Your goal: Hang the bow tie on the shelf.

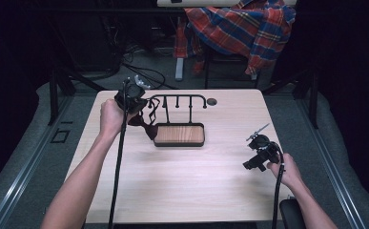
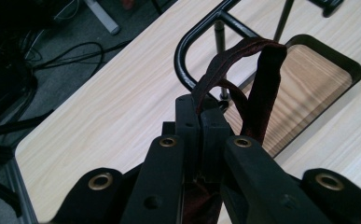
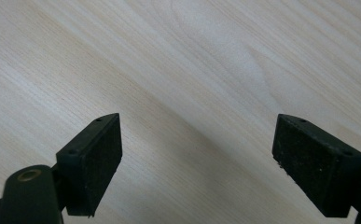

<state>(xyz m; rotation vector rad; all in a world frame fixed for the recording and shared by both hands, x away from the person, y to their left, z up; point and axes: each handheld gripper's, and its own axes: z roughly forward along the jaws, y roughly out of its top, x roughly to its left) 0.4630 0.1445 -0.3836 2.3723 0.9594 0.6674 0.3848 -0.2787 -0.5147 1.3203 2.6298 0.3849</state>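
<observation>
A dark red bow tie (image 1: pixel 145 126) with a thin strap (image 2: pixel 262 79) hangs from my left gripper (image 1: pixel 143 106), which is shut on the strap. In the left gripper view the jaws (image 2: pixel 199 112) are pressed together on the fabric, and the strap's loop rises beside the curved left end of a black hook rack (image 2: pixel 187 51). The rack (image 1: pixel 182 98) stands on a black-rimmed wooden tray (image 1: pixel 179 135) at the table's middle back. My right gripper (image 1: pixel 250 165) hovers over bare table at the right, jaws wide apart (image 3: pixel 211 154) with nothing between them.
A light wooden table (image 1: pixel 182 181) carries the rack, with a round cable hole (image 1: pixel 212 101) behind it. A plaid shirt (image 1: pixel 241 26) drapes over a chair beyond the far edge. Cables lie on the floor at the back left (image 1: pixel 139 71).
</observation>
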